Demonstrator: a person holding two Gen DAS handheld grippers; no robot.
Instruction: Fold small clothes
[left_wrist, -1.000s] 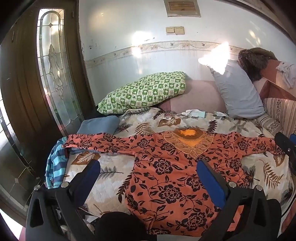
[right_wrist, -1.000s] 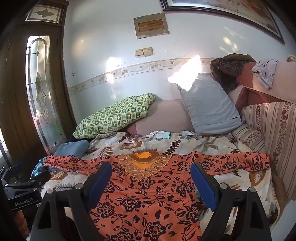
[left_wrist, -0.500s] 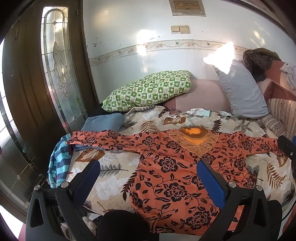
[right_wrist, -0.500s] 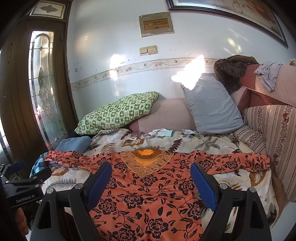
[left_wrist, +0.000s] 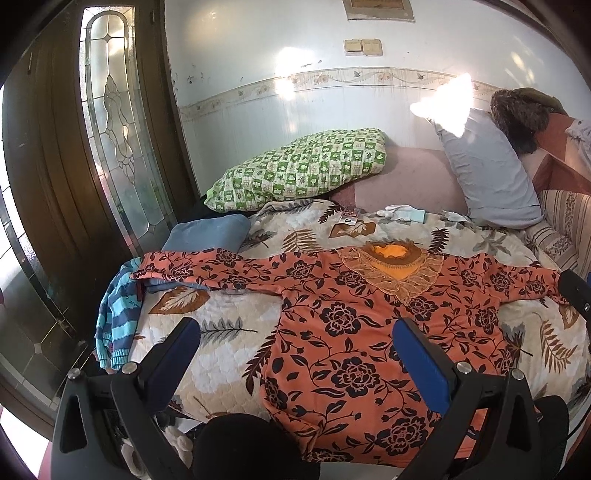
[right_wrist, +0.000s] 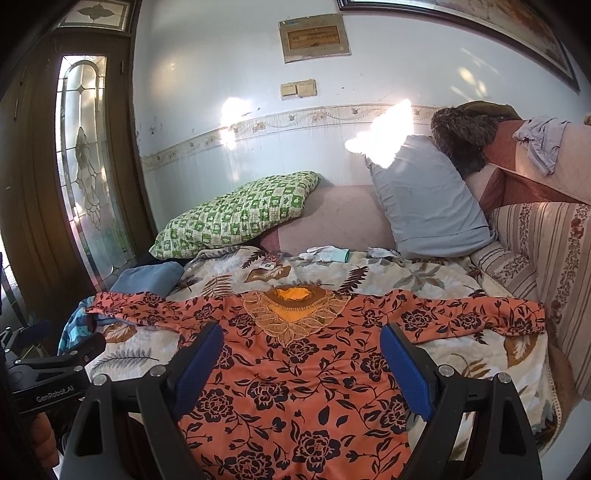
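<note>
An orange top with black flowers (left_wrist: 343, 332) lies flat on the quilted bed (left_wrist: 229, 343), sleeves spread left and right, neckline toward the wall. It also shows in the right wrist view (right_wrist: 295, 362). My left gripper (left_wrist: 295, 347) is open and empty, held above the top's lower left part. My right gripper (right_wrist: 301, 350) is open and empty, held above the middle of the top. The left gripper's body (right_wrist: 51, 373) shows at the left edge of the right wrist view.
A green checked pillow (left_wrist: 299, 170) and a grey pillow (left_wrist: 487, 170) lean at the back. A folded blue cloth (left_wrist: 207, 232) and a striped blue garment (left_wrist: 118, 314) lie at the bed's left edge. A white glove (left_wrist: 402, 213) lies behind the top. A striped sofa arm (right_wrist: 554, 266) borders the right.
Both grippers have drawn back and risen a little, so the top sits lower and smaller in view. The top has not moved. Both grippers stay open.
</note>
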